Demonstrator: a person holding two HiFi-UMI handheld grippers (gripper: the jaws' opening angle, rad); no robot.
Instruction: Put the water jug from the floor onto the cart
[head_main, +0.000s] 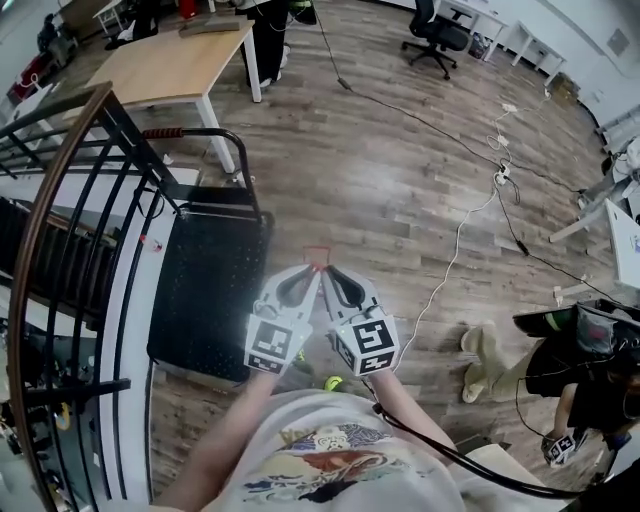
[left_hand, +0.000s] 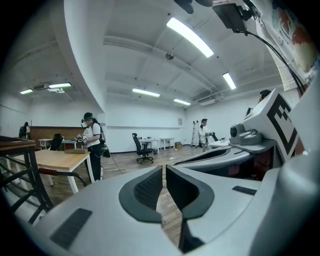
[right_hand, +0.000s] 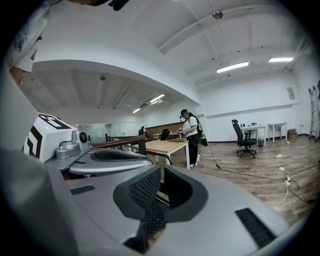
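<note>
Both left gripper (left_hand: 164, 176) and right gripper (right_hand: 161, 181) are hovering clenched, empty, by the platform cart (head_main: 208, 285); finding the unseen water jug seems next.

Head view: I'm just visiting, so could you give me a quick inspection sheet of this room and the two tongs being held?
Surface: wood-plank floor.
Job's things: black cart at left, deck bare; water jug: nothing seen.
Clutter: small yellow-green thing on the floor, too small to identify.
Grippers: left tongs and right tongs shut, empty, side by side.
Cables: white cable and black ones cross the floor at right.
Surroundings: railing, wooden table, office chair, crouching person.
</note>
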